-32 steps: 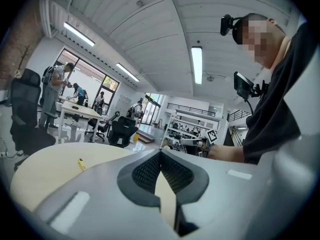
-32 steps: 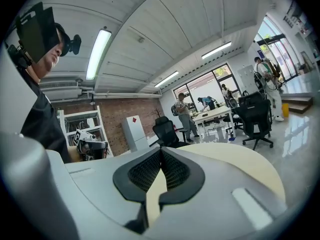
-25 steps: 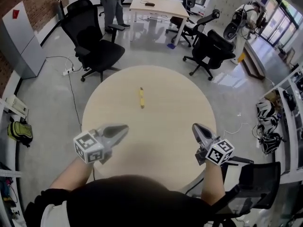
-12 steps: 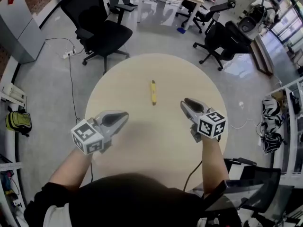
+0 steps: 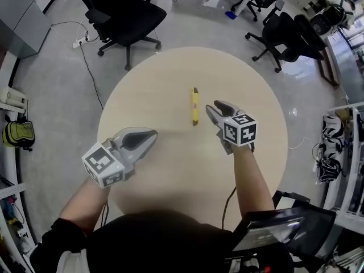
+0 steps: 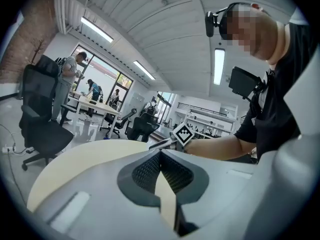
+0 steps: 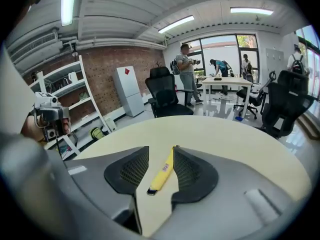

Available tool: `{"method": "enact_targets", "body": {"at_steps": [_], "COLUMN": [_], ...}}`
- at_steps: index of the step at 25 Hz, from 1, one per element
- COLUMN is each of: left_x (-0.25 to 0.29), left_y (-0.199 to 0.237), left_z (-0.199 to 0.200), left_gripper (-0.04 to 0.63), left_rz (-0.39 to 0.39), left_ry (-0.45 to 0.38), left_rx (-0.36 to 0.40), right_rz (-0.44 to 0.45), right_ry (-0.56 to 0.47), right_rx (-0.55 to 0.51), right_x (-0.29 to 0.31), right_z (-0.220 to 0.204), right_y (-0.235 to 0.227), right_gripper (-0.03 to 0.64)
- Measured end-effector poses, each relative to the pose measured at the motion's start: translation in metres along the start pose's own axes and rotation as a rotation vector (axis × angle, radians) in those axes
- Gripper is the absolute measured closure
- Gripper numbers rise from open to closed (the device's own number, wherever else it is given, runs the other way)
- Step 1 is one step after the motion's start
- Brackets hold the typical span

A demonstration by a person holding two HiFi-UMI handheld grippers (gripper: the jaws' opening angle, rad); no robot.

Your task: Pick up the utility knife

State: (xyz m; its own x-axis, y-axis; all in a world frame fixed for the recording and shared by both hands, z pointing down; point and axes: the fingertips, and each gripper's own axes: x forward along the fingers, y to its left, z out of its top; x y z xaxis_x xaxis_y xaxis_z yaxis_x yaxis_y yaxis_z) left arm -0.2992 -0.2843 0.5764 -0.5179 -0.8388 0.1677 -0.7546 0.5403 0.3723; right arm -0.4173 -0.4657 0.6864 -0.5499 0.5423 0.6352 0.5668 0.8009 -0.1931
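Round pale bench (image 5: 159, 84) fills the middle of the head view. The utility knife (image 5: 195, 106), yellow and slim, lies flat on the bench a little above centre, its long axis running up and down the frame.

Right gripper (image 5: 215, 110): sits just right of the knife's lower half, close beside it, with its marker cube toward me. In the right gripper view the fingers (image 7: 192, 171) stand spread, and they have just been opening. The knife (image 7: 162, 173) shows in the gap between them, resting on the bench (image 7: 235, 134), dark near end toward the camera, body angling up and to the right. Neither pad presses on it. Its far tip runs close along the right-hand finger; I cannot tell whether it touches.

Left gripper (image 5: 152, 133): at lower left of the head view, well apart from the knife, over the bench edge region. In the left gripper view (image 6: 160, 153) the fingers (image 6: 145, 171) are pressed together at their tips with nothing pinched; only bare bench (image 6: 75, 159) shows in the wedge behind the tips. The right gripper's marker cube (image 6: 183, 133) and my forearm appear beyond.

Surroundings: black office chair (image 5: 128, 16) at the upper left of the head view, another (image 5: 296, 36) at upper right, and a green bag (image 5: 17, 135) on the floor at the left edge.
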Motion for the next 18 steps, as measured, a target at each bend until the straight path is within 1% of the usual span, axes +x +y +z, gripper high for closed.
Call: {"method": "enact_targets", "body": {"at_steps": [4, 6, 8, 11, 14, 18], "left_x": [0.012, 0.017, 0.018, 0.019, 0.025, 0.028], "left_y": [0.007, 0.011, 0.020, 0.031, 0.040, 0.045], "left_z": [-0.010, -0.014, -0.023, -0.035, -0.045, -0.057], "left_gripper": [0.595, 0.595, 0.595, 0.595, 0.595, 0.595], "left_rz": [0.005, 0.005, 0.008, 0.008, 0.006, 0.009], "left_ry": [0.026, 0.040, 0.034, 0.030, 0.034, 0.048], "left_rx": [0.004, -0.015, -0.031, -0.035, -0.056, -0.076], "right_rz": [0.019, 0.019, 0.012, 0.000, -0.004, -0.031], "right_ry": [0.068, 0.095, 0.123, 0.152, 0.173, 0.199], "right_rx": [-0.008, -0.012, -0.014, -0.013, -0.016, -0.017], "right_x": [0.044, 0.060, 0.074, 0.092, 0.107, 0.118], "right_z": [-0.020, -0.028, -0.036, -0.048, -0.056, -0.070], "right_y": [-0.003, -0.007, -0.010, -0.016, -0.020, -0.019], "right_gripper": [0.440, 0.433, 0.422, 0.401, 0.384, 0.386]}}
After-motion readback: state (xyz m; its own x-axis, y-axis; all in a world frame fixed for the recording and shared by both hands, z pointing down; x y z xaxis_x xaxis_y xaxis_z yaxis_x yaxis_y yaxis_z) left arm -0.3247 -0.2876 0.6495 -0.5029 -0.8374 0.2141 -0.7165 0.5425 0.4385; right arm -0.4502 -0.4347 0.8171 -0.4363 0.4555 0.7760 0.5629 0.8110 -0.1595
